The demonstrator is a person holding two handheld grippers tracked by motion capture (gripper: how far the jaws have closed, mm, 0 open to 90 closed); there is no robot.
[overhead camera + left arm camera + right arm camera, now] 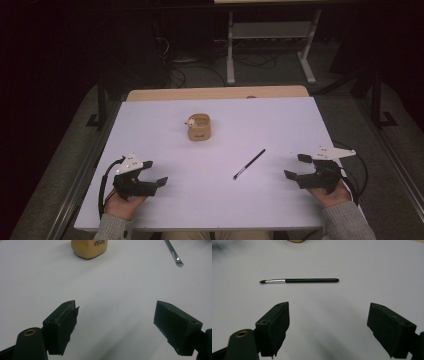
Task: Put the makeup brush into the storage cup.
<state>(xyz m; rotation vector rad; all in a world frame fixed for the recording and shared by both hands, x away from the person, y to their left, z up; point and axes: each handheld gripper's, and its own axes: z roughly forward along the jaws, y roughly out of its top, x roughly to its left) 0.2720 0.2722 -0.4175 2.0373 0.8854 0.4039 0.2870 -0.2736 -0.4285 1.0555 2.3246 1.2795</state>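
A thin black brush with a silver ferrule lies flat on the white table, right of centre; it also lies straight ahead of the right gripper's jaws as the brush. A small tan cup-like holder stands upright at the table's middle, and its base appears far ahead in the left gripper view. My left gripper rests at the near left, open and empty. At the near right, my right gripper is open and empty too, a short way from the brush.
A wooden strip runs along the table's far edge. Beyond it stand white desk legs and loose cables on a dark floor. A dark metal frame flanks the table's left side.
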